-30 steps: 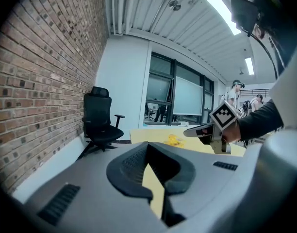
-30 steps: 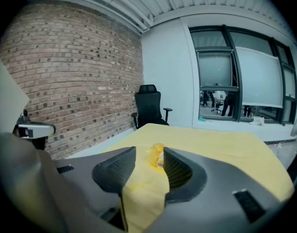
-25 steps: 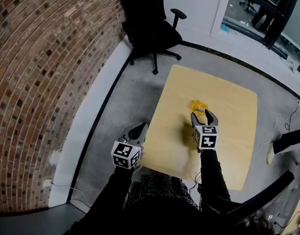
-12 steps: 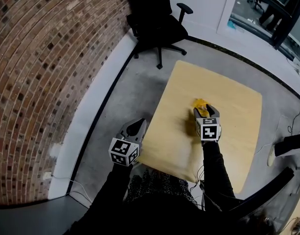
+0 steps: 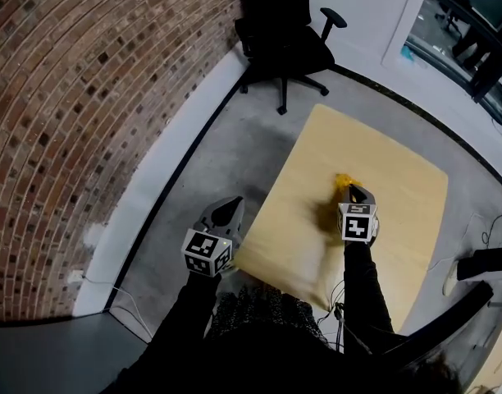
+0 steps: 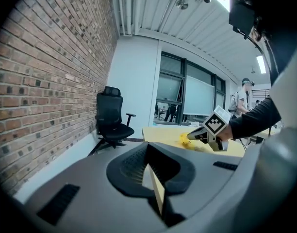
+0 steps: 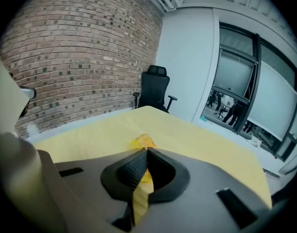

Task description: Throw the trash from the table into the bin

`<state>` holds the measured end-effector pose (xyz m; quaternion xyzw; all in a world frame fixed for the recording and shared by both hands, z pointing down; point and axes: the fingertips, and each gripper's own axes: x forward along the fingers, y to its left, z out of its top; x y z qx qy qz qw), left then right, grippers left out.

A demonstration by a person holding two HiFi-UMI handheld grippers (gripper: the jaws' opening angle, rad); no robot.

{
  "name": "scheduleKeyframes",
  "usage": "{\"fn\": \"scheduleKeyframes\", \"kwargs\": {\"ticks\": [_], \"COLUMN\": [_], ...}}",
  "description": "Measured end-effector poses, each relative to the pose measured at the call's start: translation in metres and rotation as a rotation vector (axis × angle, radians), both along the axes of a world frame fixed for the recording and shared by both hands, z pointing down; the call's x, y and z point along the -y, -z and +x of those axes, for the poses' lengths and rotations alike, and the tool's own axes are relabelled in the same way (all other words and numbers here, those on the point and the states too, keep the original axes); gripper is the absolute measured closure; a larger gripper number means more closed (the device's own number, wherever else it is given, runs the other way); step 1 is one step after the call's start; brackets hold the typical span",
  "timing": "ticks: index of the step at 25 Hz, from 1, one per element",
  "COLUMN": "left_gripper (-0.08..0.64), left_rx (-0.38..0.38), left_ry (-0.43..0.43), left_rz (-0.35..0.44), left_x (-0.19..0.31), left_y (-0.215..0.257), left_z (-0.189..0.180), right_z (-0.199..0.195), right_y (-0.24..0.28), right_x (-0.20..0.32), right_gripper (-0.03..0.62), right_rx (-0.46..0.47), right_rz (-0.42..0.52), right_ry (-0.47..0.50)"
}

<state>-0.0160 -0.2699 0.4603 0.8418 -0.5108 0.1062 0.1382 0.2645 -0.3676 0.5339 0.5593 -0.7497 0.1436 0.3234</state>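
right gripper (image 5: pixel 354 191): tilted down, jaws just closed onto yellow trash (image 5: pixel 343 180) on worktop (image 5: pixel 403 191)
left gripper (image 5: pixel 229 208): off worktop edge, jaws together

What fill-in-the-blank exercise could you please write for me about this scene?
1. The right gripper is shut on crumpled ____ trash lying on the table.
2. The left gripper holds ____.
3. The black office chair stands beside a ____ wall.
Missing words: yellow; nothing; brick.
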Motion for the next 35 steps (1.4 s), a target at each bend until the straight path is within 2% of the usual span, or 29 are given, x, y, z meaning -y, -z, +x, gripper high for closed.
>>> {"fn": "scheduleKeyframes", "kwargs": {"ticks": [4, 8, 15, 23, 30, 35], "left_gripper": [0.563, 0.563, 0.563, 0.563, 0.563, 0.563], "left_rx": [-0.002, -0.015, -0.024, -0.039, -0.041, -0.05], "left_ry": [0.02, 0.062, 0.185, 0.34, 0.441, 0.49], "left_rz": [0.009, 0.019, 0.05, 0.064, 0.061, 0.058], "left_x": [-0.004, -0.013, -0.04, -0.088, -0.129, -0.153], "left_y": [0.004, 0.011, 0.021, 0.025, 0.023, 0.018], "left_z": [-0.009, -0.027, -0.084, -0.161, -0.217, -0.246], "right_z": [-0.015, -0.048, -0.134, -0.243, -0.323, -0.369], "right_y": [0.009, 0.022, 0.04, 0.048, 0.05, 0.046], "right_x": [0.0, 0.001, -0.004, -0.035, -0.07, -0.096], "right_gripper": [0.581, 0.581, 0.581, 0.581, 0.581, 0.581], "right_rx": [0.023, 0.048, 0.104, 0.144, 0.201, 0.207], "right_rz": [0.015, 0.025, 0.056, 0.053, 0.042, 0.032], "right_ry": [0.019, 0.078, 0.214, 0.383, 0.48, 0.543]}}
